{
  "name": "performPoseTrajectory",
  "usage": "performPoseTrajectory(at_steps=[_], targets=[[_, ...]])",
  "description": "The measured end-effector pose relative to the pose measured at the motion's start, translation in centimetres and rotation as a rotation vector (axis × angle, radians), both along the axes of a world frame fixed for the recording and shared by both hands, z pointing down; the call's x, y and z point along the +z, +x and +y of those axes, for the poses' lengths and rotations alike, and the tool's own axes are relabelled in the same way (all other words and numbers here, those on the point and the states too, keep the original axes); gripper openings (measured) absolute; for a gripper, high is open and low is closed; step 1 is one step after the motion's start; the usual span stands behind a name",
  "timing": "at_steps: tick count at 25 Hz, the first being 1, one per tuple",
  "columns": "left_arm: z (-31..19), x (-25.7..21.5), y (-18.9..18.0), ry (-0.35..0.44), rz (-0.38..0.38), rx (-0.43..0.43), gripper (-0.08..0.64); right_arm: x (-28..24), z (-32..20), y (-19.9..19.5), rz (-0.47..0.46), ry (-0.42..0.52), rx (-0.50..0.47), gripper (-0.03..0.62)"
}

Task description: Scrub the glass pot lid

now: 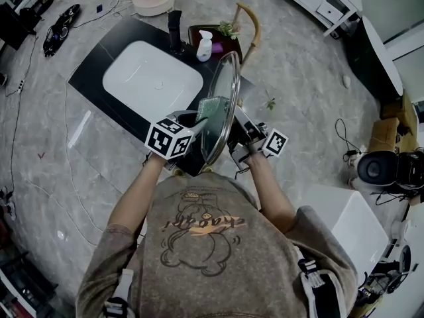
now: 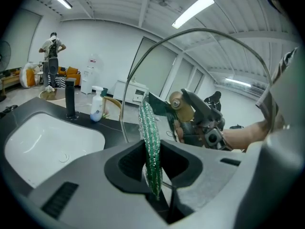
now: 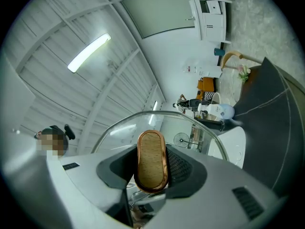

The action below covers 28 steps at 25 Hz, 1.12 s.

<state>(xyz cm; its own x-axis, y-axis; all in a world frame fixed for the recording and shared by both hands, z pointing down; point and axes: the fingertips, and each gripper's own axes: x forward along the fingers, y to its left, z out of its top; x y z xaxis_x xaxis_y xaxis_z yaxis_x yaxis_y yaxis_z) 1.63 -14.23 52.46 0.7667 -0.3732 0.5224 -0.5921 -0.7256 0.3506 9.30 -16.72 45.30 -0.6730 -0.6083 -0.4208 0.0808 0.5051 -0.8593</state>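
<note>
I hold the glass pot lid (image 1: pixel 222 101) upright and edge-on over the front of the counter. My right gripper (image 1: pixel 242 140) is shut on its wooden, copper-rimmed knob (image 3: pixel 151 160), and the metal rim (image 3: pixel 157 115) arches behind it. My left gripper (image 1: pixel 197 120) is shut on a green scrub pad (image 1: pixel 212 110), which lies against the lid's left face. In the left gripper view the pad (image 2: pixel 150 142) stands between the jaws, with the lid's rim (image 2: pixel 190 32), its knob (image 2: pixel 180 100) and the right gripper (image 2: pixel 205 125) beyond the glass.
A black counter (image 1: pixel 99 65) holds a white sink (image 1: pixel 152 79), a black faucet (image 1: pixel 175 30) and a soap bottle (image 1: pixel 205 46). A wooden chair (image 1: pixel 246 26) stands behind it. A white box (image 1: pixel 344 224) is at my right, and cables lie on the floor.
</note>
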Motion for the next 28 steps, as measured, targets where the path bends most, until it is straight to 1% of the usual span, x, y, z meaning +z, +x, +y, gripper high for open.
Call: performPoseTrajectory(at_steps=[7,12,18,24,28], targets=[[3.2,-1.1,0.9,-0.077,0.066,0.057,0.083,0.5,-0.4,0.8,0.009,0.004,0.037,0.181],[5.1,-2.6,1.7,-0.125,0.136,0.083,0.083,0.9,-0.8,1.4,0.008,-0.005,0.069,0.181],[5.9,-5.2,1.8,-0.127,0.188,0.084,0.083,1.5,-1.1,1.5,0.049,-0.021,0.09,0.181],[6.0,-9.0,1.7,-0.114,0.274,0.092,0.083,2.3,-1.2,1.8,0.037,-0.049,0.108,0.181],[5.3,-11.1,1.7,-0.098,0.318,0.094,0.084,2.5,-1.2,1.9,0.028,-0.056,0.103,0.181]])
